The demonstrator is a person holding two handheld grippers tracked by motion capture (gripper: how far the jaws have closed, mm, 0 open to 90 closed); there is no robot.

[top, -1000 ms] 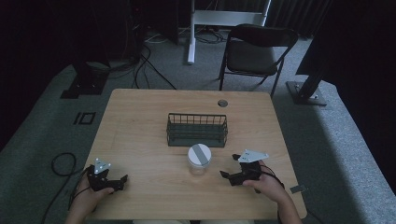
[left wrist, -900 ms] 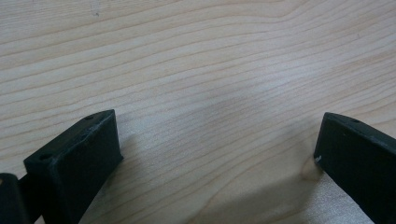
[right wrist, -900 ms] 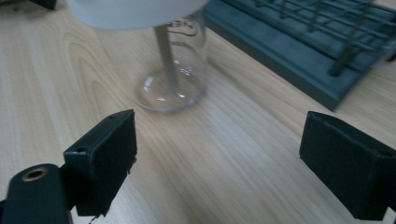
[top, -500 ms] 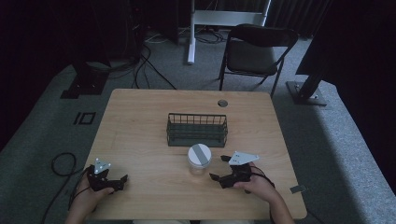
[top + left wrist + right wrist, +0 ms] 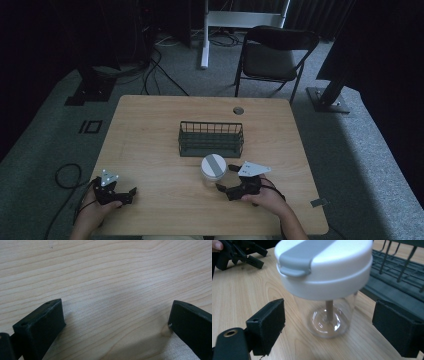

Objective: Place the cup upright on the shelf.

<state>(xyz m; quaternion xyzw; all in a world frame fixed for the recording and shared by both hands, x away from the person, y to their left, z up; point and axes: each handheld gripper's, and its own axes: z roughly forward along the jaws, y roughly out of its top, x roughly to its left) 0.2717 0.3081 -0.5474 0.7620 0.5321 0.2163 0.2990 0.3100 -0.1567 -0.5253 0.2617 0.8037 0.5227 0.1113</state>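
Right tool (image 5: 226, 178) jaws spread wide, nothing gripped, one on each side of the clear jar (image 5: 213, 171) without touching it. In the right gripper view the jar (image 5: 329, 290) stands upright on the wooden worktop (image 5: 150, 130), white lid with grey flap blurred and cut off at the top. Wire basket (image 5: 211, 139) sits just behind the jar, partly cropped in that view. Left tool (image 5: 130, 194) rests released near the front left edge, jaws apart over bare wood, tips cut off.
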